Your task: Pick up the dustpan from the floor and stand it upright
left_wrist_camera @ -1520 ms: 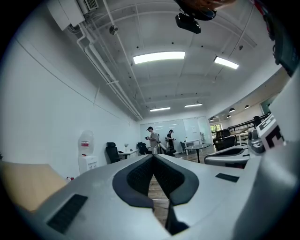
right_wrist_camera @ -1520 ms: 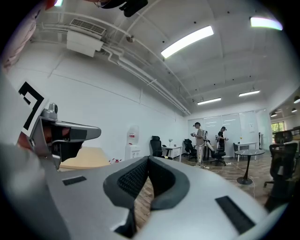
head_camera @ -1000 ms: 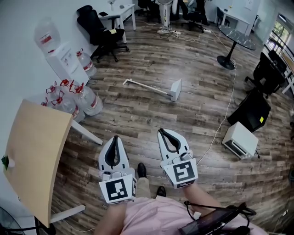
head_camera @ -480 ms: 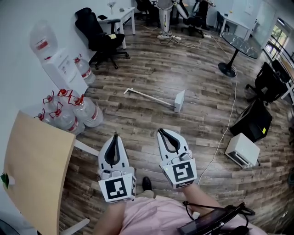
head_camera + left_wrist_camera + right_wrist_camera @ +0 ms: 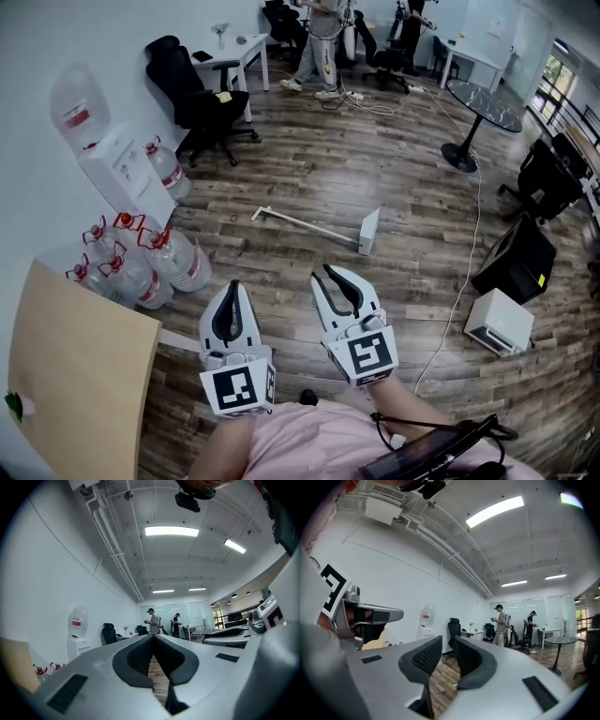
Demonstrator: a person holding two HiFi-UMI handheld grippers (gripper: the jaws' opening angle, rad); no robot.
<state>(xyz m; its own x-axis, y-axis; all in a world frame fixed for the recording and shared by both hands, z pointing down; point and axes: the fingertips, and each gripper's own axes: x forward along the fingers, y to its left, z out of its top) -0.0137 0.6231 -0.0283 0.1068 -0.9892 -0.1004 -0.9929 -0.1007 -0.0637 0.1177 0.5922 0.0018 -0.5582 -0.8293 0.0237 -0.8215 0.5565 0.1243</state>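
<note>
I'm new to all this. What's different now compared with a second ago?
The right gripper has opened its fingers a little; a second ago they were together. The dustpan now sits lower in the head view, nearer both grippers, so the person seems to have moved toward it. Unchanged: the dustpan lies flat on the floor, untouched, and the left gripper is shut and empty.

Office, desks (image 5: 232, 58), swivel chairs (image 5: 190, 92), water dispenser (image 5: 120, 173)
</note>
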